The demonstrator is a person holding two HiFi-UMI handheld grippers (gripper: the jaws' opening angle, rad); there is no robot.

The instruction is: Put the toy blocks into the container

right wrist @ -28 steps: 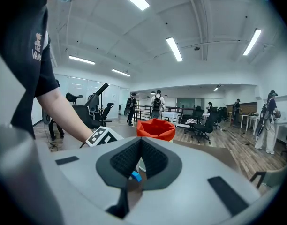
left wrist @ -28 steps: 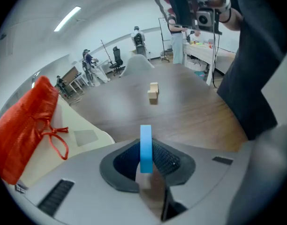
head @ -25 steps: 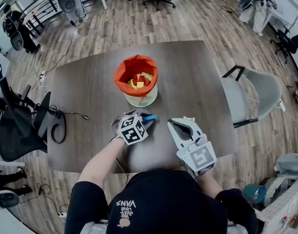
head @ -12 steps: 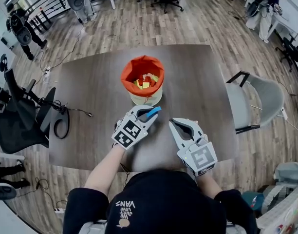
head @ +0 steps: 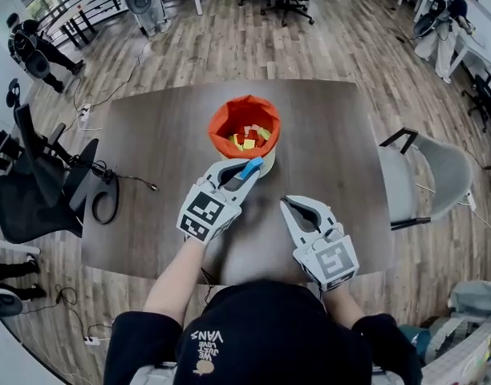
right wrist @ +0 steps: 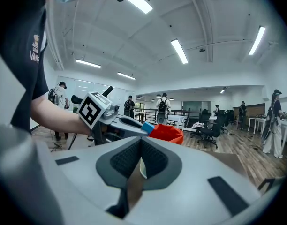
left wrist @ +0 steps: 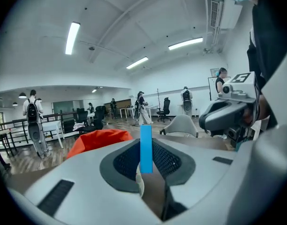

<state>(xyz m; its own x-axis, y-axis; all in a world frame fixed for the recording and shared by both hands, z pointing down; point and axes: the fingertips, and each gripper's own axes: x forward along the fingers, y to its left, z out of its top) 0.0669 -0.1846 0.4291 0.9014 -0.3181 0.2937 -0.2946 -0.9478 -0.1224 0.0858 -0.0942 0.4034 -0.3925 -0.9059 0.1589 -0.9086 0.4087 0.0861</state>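
A round container with an orange cloth lining (head: 245, 115) stands near the middle of the dark table (head: 149, 143), with several yellow, red and green blocks inside. My left gripper (head: 247, 170) is raised just in front of it, shut on a blue block (head: 249, 168). The same blue block (left wrist: 146, 148) stands upright between the pads in the left gripper view, with the orange container (left wrist: 100, 138) behind it. My right gripper (head: 291, 203) hovers to the right, nearer the front edge, shut and holding nothing. From the right gripper view I see the left gripper (right wrist: 129, 128) with the blue block (right wrist: 147, 127) at its tip.
A grey chair (head: 426, 171) stands at the table's right side. A black office chair (head: 37, 191) and a cable (head: 117, 187) lie at the left edge. Other people walk about in the room beyond.
My left gripper has risen from the table with the blue block and moved toward the orange container, rolling as it went. The right gripper has stayed put.
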